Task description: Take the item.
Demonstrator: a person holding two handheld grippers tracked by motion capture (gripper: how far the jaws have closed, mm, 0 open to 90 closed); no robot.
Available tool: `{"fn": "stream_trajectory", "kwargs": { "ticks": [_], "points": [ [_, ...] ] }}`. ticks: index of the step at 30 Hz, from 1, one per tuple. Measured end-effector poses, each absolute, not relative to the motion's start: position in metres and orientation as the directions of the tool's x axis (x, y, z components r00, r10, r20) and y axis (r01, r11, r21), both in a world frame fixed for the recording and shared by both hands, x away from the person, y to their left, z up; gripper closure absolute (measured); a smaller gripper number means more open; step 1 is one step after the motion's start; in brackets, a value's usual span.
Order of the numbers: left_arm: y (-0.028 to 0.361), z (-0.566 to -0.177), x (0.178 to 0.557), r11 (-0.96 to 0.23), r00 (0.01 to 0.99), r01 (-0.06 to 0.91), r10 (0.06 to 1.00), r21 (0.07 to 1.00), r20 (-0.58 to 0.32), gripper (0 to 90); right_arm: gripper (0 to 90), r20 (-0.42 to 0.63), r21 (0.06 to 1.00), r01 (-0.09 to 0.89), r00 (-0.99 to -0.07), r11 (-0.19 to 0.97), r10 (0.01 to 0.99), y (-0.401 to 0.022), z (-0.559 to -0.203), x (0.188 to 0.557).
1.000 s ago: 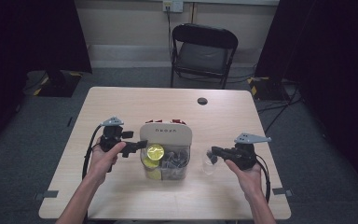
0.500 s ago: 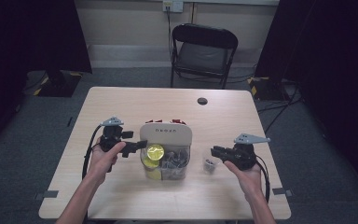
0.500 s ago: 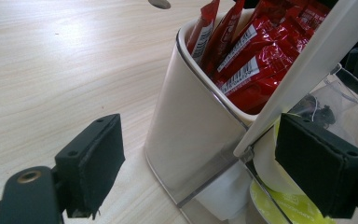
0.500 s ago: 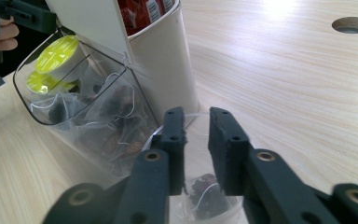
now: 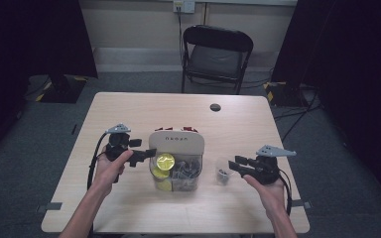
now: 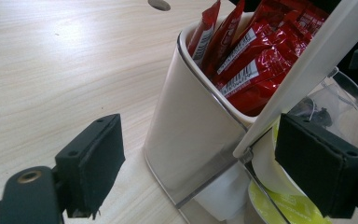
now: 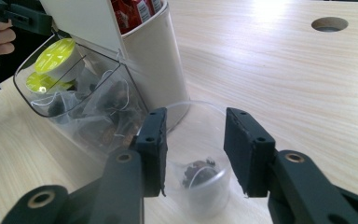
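A white organizer [image 5: 176, 142] stands mid-table, red sachets [image 6: 256, 51] in its back bin. Its clear front drawer [image 5: 188, 174] holds yellow-lidded pods [image 5: 165, 160] and tea bags. My left gripper [image 5: 146, 154] is open at the organizer's left side. In the left gripper view its jaws [image 6: 200, 135] straddle the organizer's corner [image 6: 191, 126], one pad close to a yellow pod [image 6: 284, 205]. A small clear cup [image 5: 222, 172] with a dark tea bag [image 7: 196, 173] inside stands to the right of the drawer. My right gripper [image 5: 234, 167] is open, with the cup [image 7: 200, 154] between its pads [image 7: 154, 149].
A round cable hole [image 5: 215, 107] lies in the table [image 5: 129, 114] at the back right. A black folding chair [image 5: 217, 52] stands behind the far edge. Cables trail from both grippers toward the front corners.
The clear cup has settled a little lower and further right, beside the drawer. My right gripper has drawn slightly back to the right. The left gripper has stayed put.
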State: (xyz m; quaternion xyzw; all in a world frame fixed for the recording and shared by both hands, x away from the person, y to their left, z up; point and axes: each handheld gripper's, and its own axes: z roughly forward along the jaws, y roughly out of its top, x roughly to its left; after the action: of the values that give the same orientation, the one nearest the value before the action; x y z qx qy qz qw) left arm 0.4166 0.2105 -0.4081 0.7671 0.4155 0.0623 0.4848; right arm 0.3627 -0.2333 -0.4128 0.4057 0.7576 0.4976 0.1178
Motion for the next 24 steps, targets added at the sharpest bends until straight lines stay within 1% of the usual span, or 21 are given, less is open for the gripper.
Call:
{"fn": "stream_trajectory", "kwargs": {
  "ticks": [14, 19, 22, 24],
  "points": [
    [0.211, -0.408, 0.417, -0.184, 0.649, 0.575, 0.695, 0.797, -0.309, 15.1, 50.7, 0.213, 0.828, 0.529, -0.603, 0.186, 0.769, -0.254, -0.427, 0.344],
    [0.212, -0.407, 0.417, -0.177, 0.647, 0.575, 0.696, 0.799, -0.311, 15.2, 44.6, 0.217, 0.817, 0.55, -0.573, 0.175, 0.79, -0.26, -0.438, 0.341],
    [0.214, -0.406, 0.417, -0.177, 0.647, 0.572, 0.698, 0.801, -0.308, 15.3, 41.4, 0.205, 0.806, 0.561, -0.563, 0.189, 0.801, -0.261, -0.445, 0.342],
    [0.215, -0.405, 0.416, -0.173, 0.645, 0.573, 0.699, 0.801, -0.31, 15.3, 39.8, 0.191, 0.779, 0.59, -0.547, 0.213, 0.815, -0.261, -0.451, 0.343]
  ]
}}
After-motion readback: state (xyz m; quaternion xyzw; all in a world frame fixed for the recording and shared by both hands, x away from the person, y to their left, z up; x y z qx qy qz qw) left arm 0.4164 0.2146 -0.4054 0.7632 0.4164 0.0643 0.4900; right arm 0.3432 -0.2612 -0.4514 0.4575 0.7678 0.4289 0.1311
